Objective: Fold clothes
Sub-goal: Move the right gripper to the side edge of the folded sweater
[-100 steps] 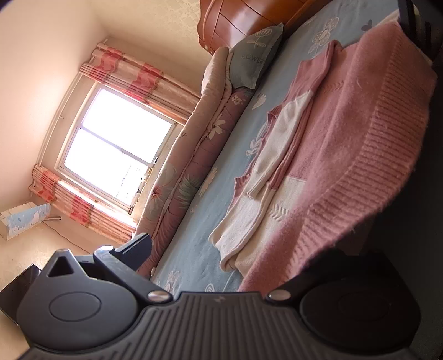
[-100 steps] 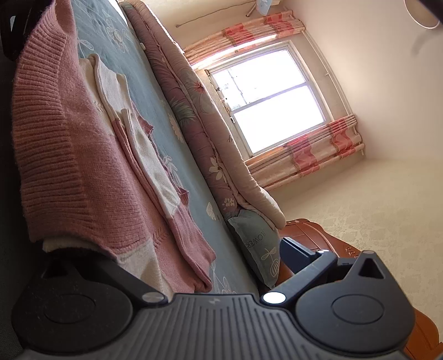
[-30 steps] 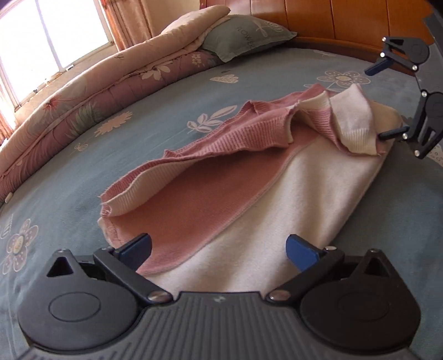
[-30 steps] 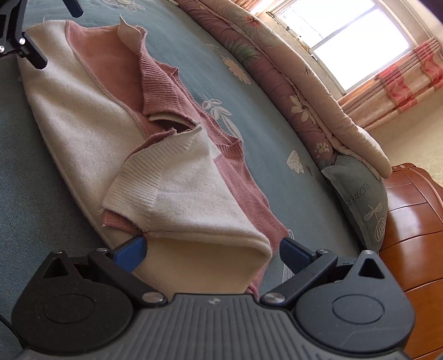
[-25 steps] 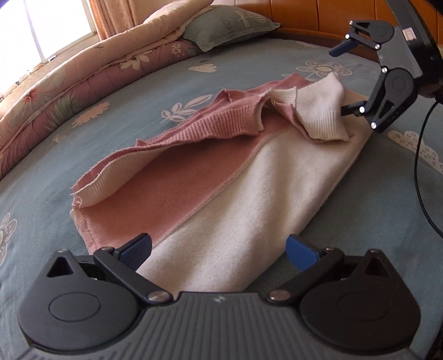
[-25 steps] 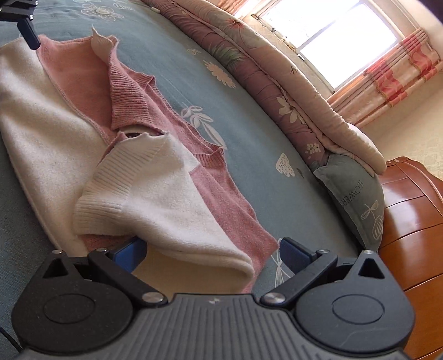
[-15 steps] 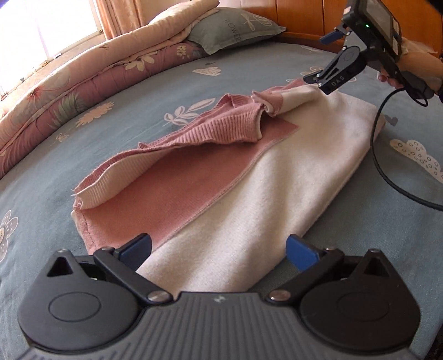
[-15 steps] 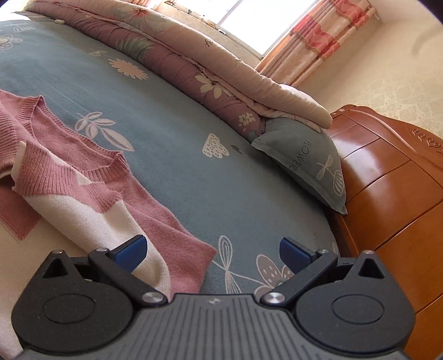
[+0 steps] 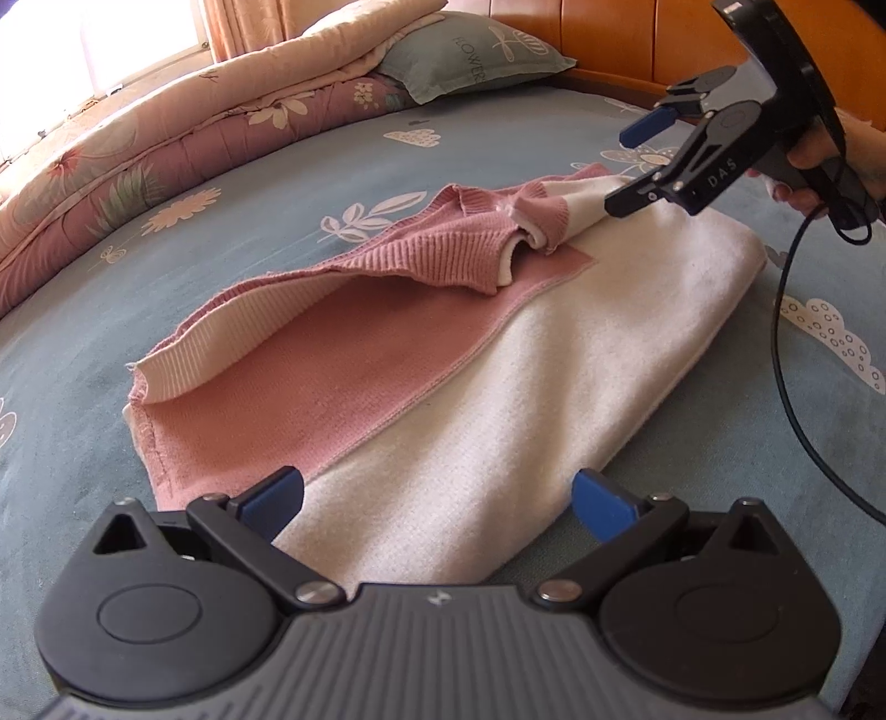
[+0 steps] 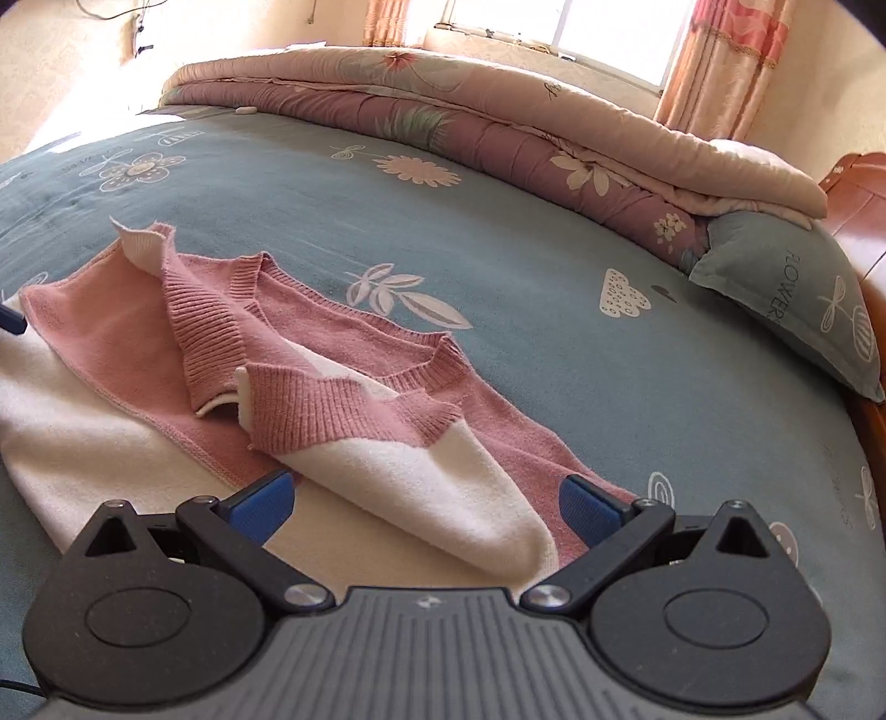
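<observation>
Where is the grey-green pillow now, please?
The pillow lies at the head of the bed, against the wooden headboard and beside the rolled quilt; in the right wrist view it is at the right edge.

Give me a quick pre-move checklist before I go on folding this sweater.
1. Left hand-held gripper open, holding nothing: ok.
2. Right hand-held gripper open around the white sleeve, not clamped: ok.
3. Sweater lying on the bed sheet: ok.
4. Folded stack tidy: not ok; the pink ribbed part is bunched.
5. Cable clear of the sweater: ok, it hangs beside it.
6. Layers underneath smooth: cannot tell.
</observation>
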A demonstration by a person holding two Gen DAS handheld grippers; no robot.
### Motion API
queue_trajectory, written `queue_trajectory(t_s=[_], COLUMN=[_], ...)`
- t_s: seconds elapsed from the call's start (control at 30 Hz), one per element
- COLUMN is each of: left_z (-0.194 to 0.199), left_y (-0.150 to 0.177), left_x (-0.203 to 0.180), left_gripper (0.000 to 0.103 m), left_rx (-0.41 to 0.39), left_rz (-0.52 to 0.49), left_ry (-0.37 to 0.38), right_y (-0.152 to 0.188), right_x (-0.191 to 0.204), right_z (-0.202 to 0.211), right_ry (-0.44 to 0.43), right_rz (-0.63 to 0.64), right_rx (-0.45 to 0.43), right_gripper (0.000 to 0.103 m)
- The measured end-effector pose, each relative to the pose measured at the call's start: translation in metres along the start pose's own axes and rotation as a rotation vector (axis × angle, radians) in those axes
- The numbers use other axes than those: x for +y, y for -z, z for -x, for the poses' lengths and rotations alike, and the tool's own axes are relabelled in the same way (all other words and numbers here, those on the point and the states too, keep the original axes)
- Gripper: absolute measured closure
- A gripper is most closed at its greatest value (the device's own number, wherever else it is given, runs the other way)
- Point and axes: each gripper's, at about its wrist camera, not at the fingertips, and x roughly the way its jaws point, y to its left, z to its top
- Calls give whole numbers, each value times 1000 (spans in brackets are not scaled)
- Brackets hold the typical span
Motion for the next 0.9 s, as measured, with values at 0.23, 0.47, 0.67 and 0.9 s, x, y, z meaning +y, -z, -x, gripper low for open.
queue_trajectory(t_s=[0.23, 0.47, 0.67, 0.9], left_z=[-8, -15, -16, -15], left_y=[4, 6, 9, 10], left_x=[0, -1, -2, -2], left_gripper=[1, 1, 1, 1], left_rx=[23, 43, 49, 53], left_rz=[8, 17, 27, 32], left_ry=[10, 10, 8, 5], right_y=[22, 34, 42, 41], right_x=[-81, -104, -125, -116], right_z=[-36, -63, -65, -63], right_ry=[-309, -431, -521, -583], right_rz=[-431, -497, -632, -599], right_rx=[79, 56, 19, 46], right_gripper=[0, 0, 0, 0])
